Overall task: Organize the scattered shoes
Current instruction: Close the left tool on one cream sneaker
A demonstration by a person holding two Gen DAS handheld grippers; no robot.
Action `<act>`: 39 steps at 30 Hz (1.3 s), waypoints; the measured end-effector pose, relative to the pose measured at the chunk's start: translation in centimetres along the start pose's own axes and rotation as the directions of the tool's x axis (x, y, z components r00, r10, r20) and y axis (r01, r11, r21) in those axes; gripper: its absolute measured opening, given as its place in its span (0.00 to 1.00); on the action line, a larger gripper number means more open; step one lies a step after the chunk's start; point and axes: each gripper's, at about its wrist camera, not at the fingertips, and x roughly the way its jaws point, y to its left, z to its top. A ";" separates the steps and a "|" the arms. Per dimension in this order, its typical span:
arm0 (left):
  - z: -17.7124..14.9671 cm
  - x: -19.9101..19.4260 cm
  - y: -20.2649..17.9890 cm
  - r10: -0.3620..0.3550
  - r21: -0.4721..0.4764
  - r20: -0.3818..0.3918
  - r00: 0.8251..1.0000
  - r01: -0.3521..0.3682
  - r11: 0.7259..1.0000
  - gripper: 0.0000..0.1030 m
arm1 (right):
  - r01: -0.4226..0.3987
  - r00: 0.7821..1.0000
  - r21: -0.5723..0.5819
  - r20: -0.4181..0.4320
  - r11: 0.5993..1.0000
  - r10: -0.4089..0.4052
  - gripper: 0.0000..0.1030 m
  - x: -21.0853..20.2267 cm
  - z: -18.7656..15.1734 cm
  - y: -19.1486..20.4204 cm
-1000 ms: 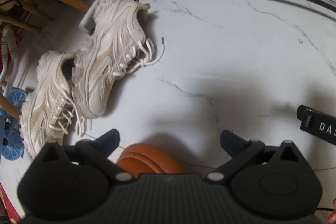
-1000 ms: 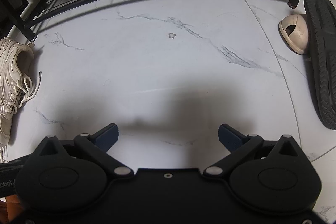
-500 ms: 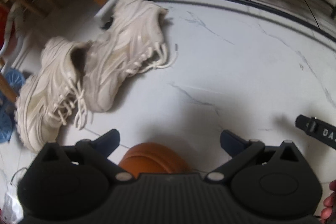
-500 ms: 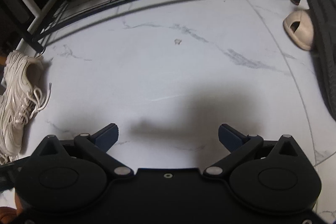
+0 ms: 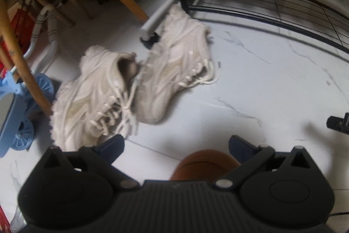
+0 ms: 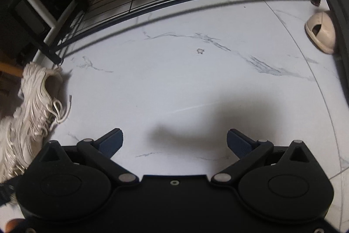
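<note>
Sneakers: the near cream sneaker (image 5: 91, 102) lies on the floor (image 5: 261, 91) at ten o'clock from the left gripper (image 5: 176, 144), just beyond its left fingertip, long axis running from seven to one o'clock. Its mate (image 5: 176, 71) overlaps it at eleven. Both jaws are spread and empty. The right gripper (image 6: 174, 138) faces bare floor; the left is nearer.
</note>
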 end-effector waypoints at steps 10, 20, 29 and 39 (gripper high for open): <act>-1.1 -0.9 10.1 -0.080 -0.025 -0.005 0.997 0.080 0.997 0.99 | -0.144 0.988 0.027 0.052 0.989 0.142 1.00 -0.9 -0.3 0.7; 0.5 2.0 9.3 -0.103 0.010 0.137 0.985 0.103 0.995 0.99 | -0.259 0.966 0.149 0.036 0.954 0.257 1.00 -0.9 -0.2 0.6; 2.4 4.5 7.0 -0.175 -0.028 0.244 0.954 0.187 0.982 0.99 | -0.261 0.965 0.151 0.031 0.953 0.259 1.00 -0.5 -0.5 0.8; 3.4 7.6 4.0 -0.128 0.077 0.328 0.936 0.109 0.991 0.99 | -0.261 0.965 0.173 0.010 0.950 0.264 1.00 0.3 -0.8 0.4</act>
